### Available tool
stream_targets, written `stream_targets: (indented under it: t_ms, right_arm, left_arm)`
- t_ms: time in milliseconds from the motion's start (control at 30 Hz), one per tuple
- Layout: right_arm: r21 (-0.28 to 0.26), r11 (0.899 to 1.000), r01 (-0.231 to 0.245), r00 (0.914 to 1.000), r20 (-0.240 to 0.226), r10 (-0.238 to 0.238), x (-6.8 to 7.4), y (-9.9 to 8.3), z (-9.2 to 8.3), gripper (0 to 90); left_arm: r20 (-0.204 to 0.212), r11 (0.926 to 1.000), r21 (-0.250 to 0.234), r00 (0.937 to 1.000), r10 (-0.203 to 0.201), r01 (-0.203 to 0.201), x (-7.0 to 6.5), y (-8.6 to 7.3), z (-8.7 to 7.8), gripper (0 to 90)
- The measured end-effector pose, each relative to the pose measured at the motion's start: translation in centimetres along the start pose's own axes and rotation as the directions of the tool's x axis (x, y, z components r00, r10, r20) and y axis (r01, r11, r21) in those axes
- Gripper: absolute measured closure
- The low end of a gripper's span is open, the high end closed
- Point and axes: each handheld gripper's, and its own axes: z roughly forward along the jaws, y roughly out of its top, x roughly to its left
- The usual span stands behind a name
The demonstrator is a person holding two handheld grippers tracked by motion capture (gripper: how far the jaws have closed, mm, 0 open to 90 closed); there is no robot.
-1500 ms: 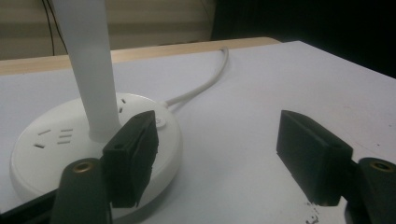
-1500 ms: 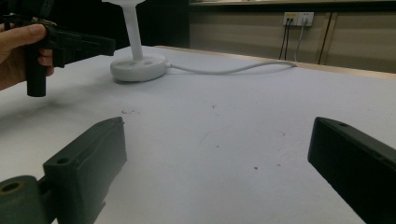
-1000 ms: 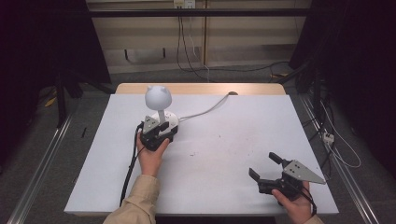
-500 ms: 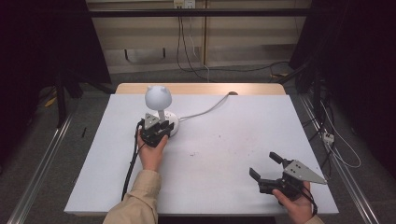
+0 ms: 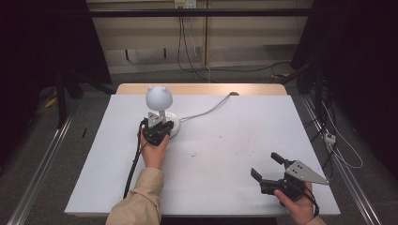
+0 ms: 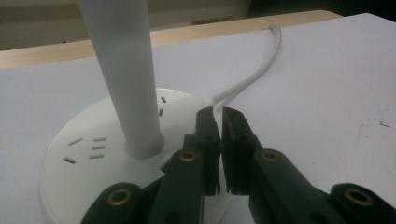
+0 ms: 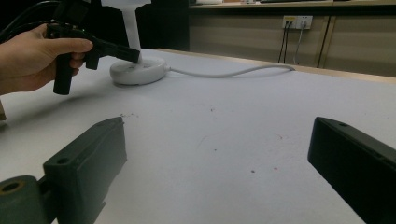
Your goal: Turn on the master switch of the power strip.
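1. Your left gripper [image 5: 159, 125] is at the round white base [image 6: 84, 154] of the small lamp [image 5: 159, 97]. Its jaws are closed almost together with nothing between them, and their tips rest over the base, just beside the stem [image 6: 123, 74].
2. The lamp stands upright on the table [image 5: 225, 140], toward its far left part, and its white cable [image 5: 206, 110] runs from the base to the far edge.
3. I judge that you are pressing a touch switch or button on the base. The next move calls for a short, gentle push down, and then you lift the tips straight up.
4. Your right gripper [image 5: 272, 169] waits well apart from the lamp, near the front edge. Its jaws are wide open and hold nothing.
5. Keep the tips away from the stem, because a side push could tip the lamp. On the side of the lamp toward your right gripper there is much open room.
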Motion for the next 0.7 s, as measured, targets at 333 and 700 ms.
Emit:
stream_targets:
  t_ms: [333,700]
  right_arm:
    - [-0.002,1.000,0.001,1.0000,-0.005,-0.001,0.0,0.0,0.0,4.0]
    - [-0.006,1.000,0.000,1.0000,-0.004,0.000,0.1,0.1,0.0,4.0]
  left_arm:
    - [-0.010,1.0000,0.005,0.9999,0.000,0.000,-0.1,0.0,0.3,90.0]
    - [-0.033,1.0000,0.005,0.9994,0.005,-0.005,-0.6,-0.3,1.1,90.0]
